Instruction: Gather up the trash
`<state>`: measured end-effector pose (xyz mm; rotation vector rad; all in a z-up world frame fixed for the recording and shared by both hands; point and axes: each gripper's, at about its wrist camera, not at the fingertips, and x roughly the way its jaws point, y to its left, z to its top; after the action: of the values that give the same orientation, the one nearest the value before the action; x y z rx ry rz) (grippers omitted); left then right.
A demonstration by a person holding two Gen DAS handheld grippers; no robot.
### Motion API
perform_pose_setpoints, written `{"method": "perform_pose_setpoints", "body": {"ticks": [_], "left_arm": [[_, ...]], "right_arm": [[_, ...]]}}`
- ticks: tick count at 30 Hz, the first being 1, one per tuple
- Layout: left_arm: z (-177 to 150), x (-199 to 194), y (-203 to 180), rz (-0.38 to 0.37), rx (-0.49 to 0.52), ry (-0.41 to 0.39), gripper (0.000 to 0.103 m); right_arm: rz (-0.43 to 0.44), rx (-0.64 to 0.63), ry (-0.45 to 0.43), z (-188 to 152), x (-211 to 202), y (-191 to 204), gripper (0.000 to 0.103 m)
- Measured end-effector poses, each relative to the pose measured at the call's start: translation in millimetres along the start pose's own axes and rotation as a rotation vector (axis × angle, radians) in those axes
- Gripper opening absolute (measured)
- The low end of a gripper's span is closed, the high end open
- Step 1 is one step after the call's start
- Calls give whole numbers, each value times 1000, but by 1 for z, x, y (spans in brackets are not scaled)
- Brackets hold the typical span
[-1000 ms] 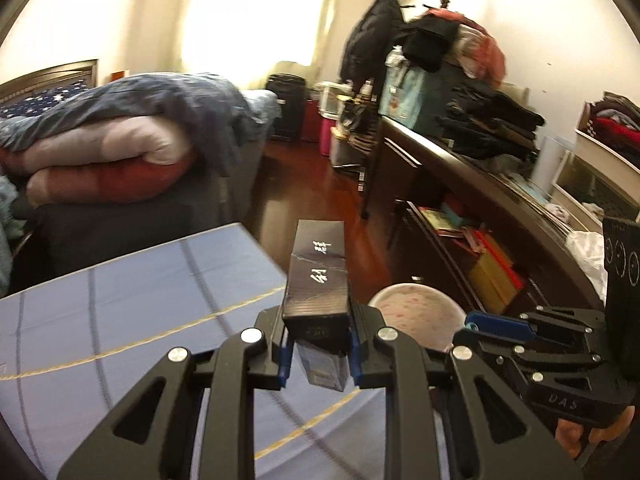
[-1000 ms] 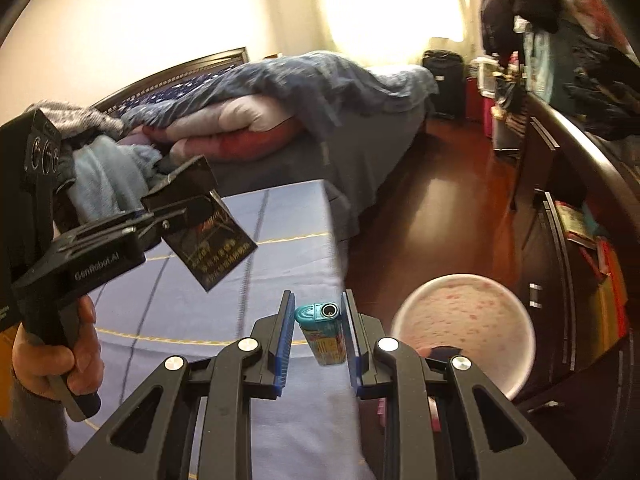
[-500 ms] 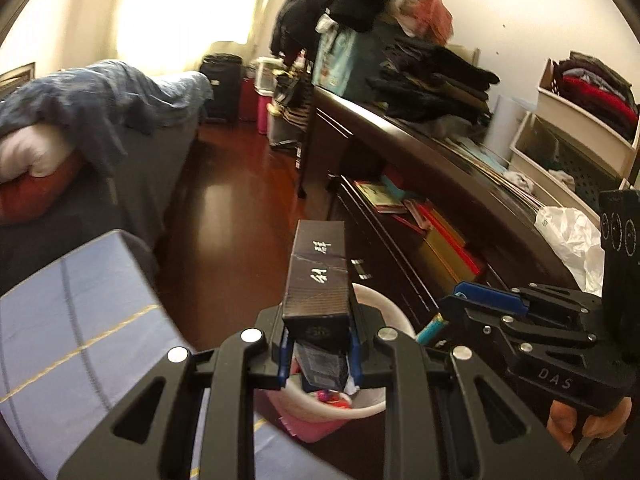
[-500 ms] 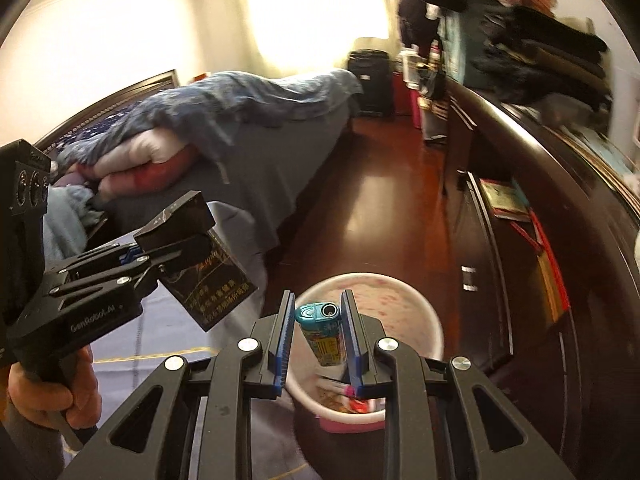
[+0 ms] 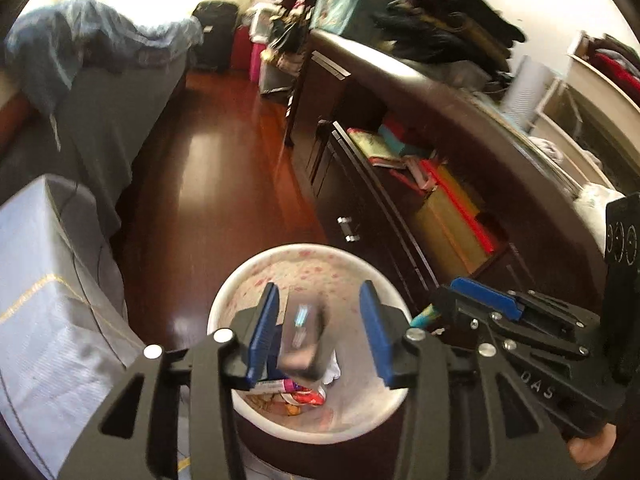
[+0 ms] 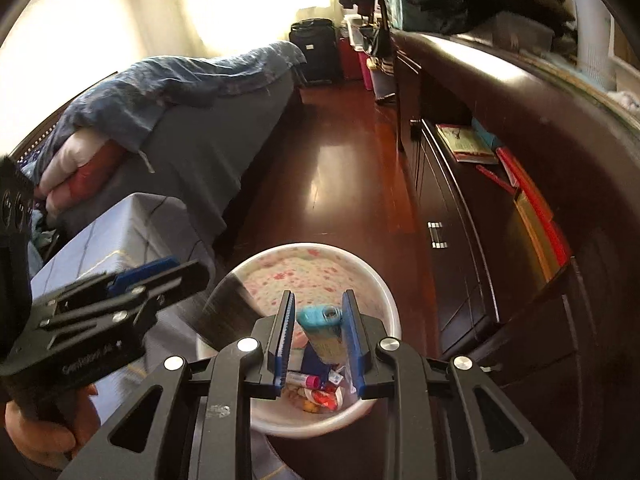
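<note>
A white bin with pink flecks (image 5: 256, 276) (image 6: 372, 276) stands on the floor below both grippers, with wrappers and scraps at its bottom. My left gripper (image 5: 320, 332) is open over the bin; the black box (image 5: 304, 344) is blurred between the jaws, free of the pads, dropping into the bin. My right gripper (image 6: 318, 340) is over the same bin, its jaws slightly apart around the teal lighter (image 6: 324, 332). The lighter leans against the right pad and is clear of the left one. The right gripper also shows in the left wrist view (image 5: 436, 312).
A table with a blue-grey cloth (image 5: 44, 280) (image 6: 104, 240) is at the left of the bin. A dark cabinet with books and a drawer (image 5: 400, 184) (image 6: 480, 208) runs along the right. A bed with quilts (image 6: 180, 120) is behind, with red wooden floor (image 6: 340, 168) between.
Both grippers have moved from above the table to above the bin. The left gripper has opened and let go of the black box, which falls. The right jaws have widened around the lighter.
</note>
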<state>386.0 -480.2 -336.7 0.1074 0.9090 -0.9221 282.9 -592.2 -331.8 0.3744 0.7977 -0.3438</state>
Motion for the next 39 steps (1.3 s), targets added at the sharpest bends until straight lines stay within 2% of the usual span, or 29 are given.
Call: {"method": "perform_pose_setpoints", "body": {"ticks": [5, 10, 20, 25, 31, 33, 39], "left_arm": [[-3, -2, 26, -6, -88, -7, 51], [1, -15, 31, 0, -93, -36, 56], [3, -36, 20, 4, -68, -63, 59], [2, -59, 25, 39, -79, -84, 61], [-11, -108, 33, 102, -103, -118, 67], [-19, -134, 38, 144, -115, -142, 70], [-59, -236, 57, 273, -177, -236, 89]], "right_arm": [[2, 32, 17, 2, 17, -3, 30], [-9, 7, -2, 1, 14, 7, 37], [-60, -28, -28, -3, -7, 23, 51], [-88, -26, -26, -5, -20, 30, 59], [-106, -27, -29, -15, -49, 52, 71], [-96, -39, -46, -21, -66, 68, 81], [-16, -127, -105, -44, -122, 136, 98]]}}
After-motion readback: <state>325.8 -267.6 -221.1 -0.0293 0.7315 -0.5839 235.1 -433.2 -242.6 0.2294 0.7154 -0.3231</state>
